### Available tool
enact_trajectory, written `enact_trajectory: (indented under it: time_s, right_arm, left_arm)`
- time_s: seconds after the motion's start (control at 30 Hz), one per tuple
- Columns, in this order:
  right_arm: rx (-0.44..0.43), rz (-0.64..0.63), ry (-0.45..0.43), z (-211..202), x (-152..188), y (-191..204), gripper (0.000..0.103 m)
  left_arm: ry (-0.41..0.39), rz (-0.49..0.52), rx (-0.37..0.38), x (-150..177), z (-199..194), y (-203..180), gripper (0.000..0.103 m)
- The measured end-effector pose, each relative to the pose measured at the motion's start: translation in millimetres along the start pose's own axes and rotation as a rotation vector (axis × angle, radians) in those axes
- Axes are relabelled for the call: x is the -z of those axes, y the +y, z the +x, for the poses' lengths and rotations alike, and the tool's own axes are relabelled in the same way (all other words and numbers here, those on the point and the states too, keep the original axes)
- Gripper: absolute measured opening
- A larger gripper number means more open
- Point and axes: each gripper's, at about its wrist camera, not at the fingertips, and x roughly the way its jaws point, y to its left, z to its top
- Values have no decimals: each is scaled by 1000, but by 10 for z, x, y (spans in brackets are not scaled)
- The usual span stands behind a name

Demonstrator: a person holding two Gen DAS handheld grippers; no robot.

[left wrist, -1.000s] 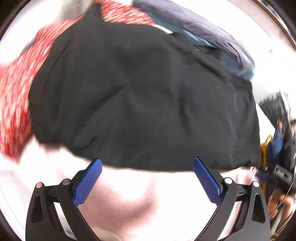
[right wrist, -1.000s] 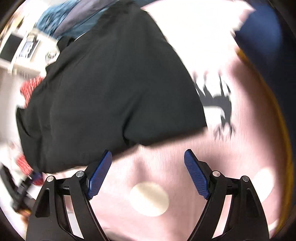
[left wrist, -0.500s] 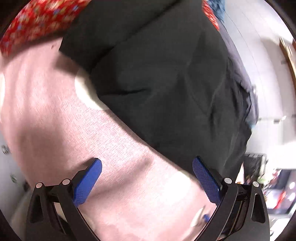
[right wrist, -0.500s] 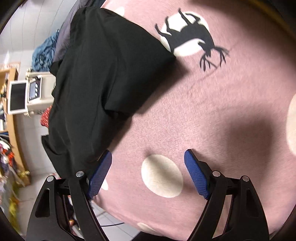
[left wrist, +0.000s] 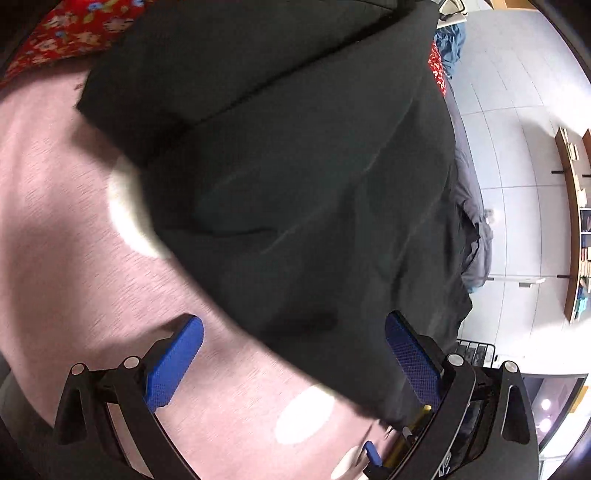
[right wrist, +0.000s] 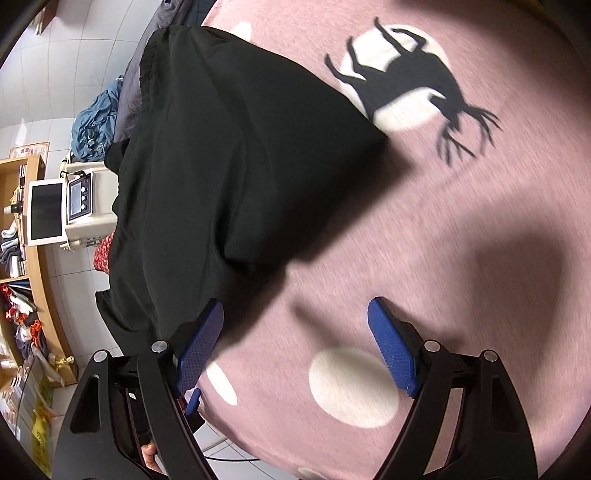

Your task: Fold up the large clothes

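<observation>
A large black garment (left wrist: 295,177) lies folded on a pink blanket (left wrist: 66,221) with white dots. My left gripper (left wrist: 295,350) is open and empty, its blue pads astride the garment's near edge, just above it. In the right wrist view the same black garment (right wrist: 229,166) lies at the left, part hanging over the bed's side. My right gripper (right wrist: 295,339) is open and empty over the pink blanket (right wrist: 461,229), its left pad close to the garment's edge.
A red floral cloth (left wrist: 70,33) lies beyond the garment. Grey and blue clothes (right wrist: 99,114) are piled at the bed's far end. A black deer print (right wrist: 417,81) marks the blanket. A white device (right wrist: 74,210) and wooden shelves (right wrist: 22,280) stand beside the bed over tiled floor.
Both grippers have swung round and come lower toward the garment's edges. The left one has closed in on the near hem; the right one has edged closer to the garment's side. Both stay open.
</observation>
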Motion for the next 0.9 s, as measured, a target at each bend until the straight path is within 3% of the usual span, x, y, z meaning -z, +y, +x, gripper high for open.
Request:
enact_trajectory:
  time_s: [0.3, 0.43, 0.63, 0.73, 0.9]
  right_arm:
    - [-13, -29, -69, 150, -424, 237, 80]
    - [-27, -3, -87, 179, -587, 317, 81]
    - [-60, 37, -113, 227, -742, 345, 81]
    - [-79, 24, -124, 252, -817, 404, 81]
    - [-59, -5, -137, 353, -965, 535, 80]
  left_arm:
    - [-21, -11, -2, -177, 163, -111, 96]
    - [-24, -47, 53, -254, 151, -157, 96]
    - [-29, -81, 77, -345, 229, -115, 96]
    - [-32, -115, 120, -387, 267, -131, 96]
    - [-25, -102, 128, -464, 371, -221, 95]
